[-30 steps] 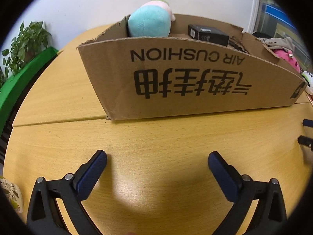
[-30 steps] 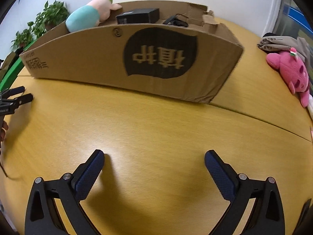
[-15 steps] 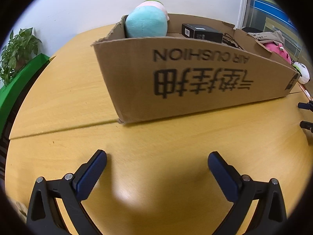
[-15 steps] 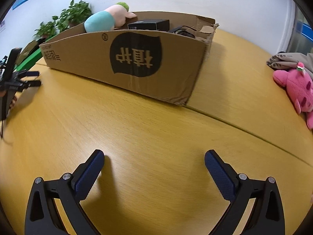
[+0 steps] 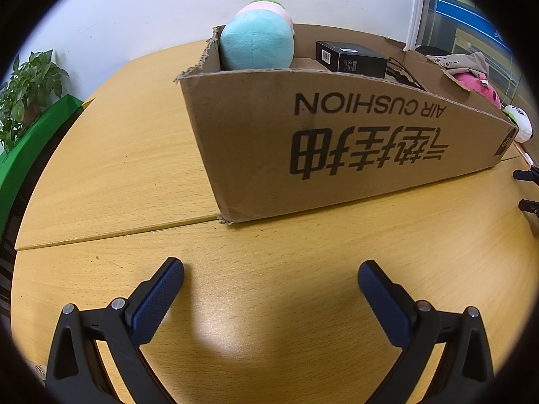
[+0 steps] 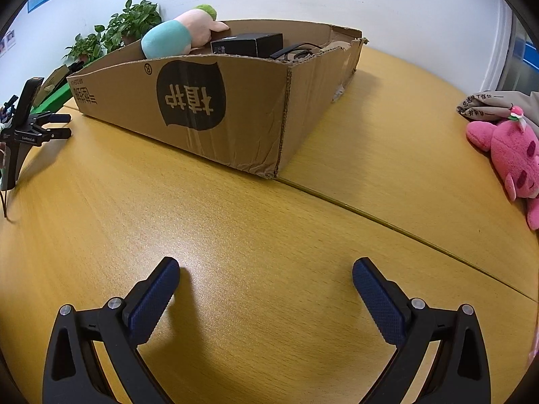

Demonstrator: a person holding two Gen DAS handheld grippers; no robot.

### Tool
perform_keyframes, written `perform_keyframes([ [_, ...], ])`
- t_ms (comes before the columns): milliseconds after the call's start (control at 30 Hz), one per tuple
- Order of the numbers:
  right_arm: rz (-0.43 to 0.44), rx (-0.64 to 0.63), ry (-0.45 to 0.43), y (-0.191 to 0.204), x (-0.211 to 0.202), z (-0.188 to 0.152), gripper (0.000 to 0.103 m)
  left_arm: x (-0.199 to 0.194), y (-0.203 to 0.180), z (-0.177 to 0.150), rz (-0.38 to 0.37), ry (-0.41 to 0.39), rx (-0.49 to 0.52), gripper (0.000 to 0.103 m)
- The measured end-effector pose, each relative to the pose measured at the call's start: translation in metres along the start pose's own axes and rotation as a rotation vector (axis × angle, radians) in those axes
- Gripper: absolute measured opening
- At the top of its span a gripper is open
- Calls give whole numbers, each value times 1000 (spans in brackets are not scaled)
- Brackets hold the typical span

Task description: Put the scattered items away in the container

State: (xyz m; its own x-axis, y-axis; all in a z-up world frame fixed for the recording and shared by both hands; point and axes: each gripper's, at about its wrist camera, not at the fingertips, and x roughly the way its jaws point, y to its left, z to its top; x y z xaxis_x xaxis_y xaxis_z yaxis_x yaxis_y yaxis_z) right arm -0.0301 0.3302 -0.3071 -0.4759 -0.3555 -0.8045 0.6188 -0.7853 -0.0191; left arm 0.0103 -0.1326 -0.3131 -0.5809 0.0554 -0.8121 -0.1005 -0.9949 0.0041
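A long cardboard box (image 5: 337, 141) stands on the wooden table; it also shows in the right wrist view (image 6: 215, 111). Inside lie a teal and pink plush (image 5: 257, 45), a black carton (image 5: 350, 59) and dark cables (image 6: 293, 50). A pink plush (image 6: 512, 155) lies on the table at the right, beside a grey printed cloth (image 6: 495, 104). A small white plush (image 5: 520, 123) lies past the box's right end. My left gripper (image 5: 271, 284) and right gripper (image 6: 266, 281) are open and empty, low over bare table in front of the box.
Potted plants (image 5: 27, 91) on a green ledge (image 5: 30, 148) stand at the table's left edge. A seam (image 6: 404, 222) runs across the tabletop. The left gripper shows at the left of the right wrist view (image 6: 54, 124).
Both wrist views have swung right. The box has shifted left in the right view and the pink plush has come closer. Both grippers have stayed open.
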Motion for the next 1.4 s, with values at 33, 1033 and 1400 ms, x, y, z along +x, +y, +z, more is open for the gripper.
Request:
perform_keyframes([
  [33, 0, 0, 0, 0, 0, 0, 103, 0, 0, 0, 0, 0, 0, 103],
  [1033, 0, -1, 3, -3, 7, 10, 103, 0, 1, 0, 0, 0, 1, 103],
  [1400, 1, -1, 4, -3, 6, 9, 103, 0, 1, 2, 1, 0, 2, 103],
])
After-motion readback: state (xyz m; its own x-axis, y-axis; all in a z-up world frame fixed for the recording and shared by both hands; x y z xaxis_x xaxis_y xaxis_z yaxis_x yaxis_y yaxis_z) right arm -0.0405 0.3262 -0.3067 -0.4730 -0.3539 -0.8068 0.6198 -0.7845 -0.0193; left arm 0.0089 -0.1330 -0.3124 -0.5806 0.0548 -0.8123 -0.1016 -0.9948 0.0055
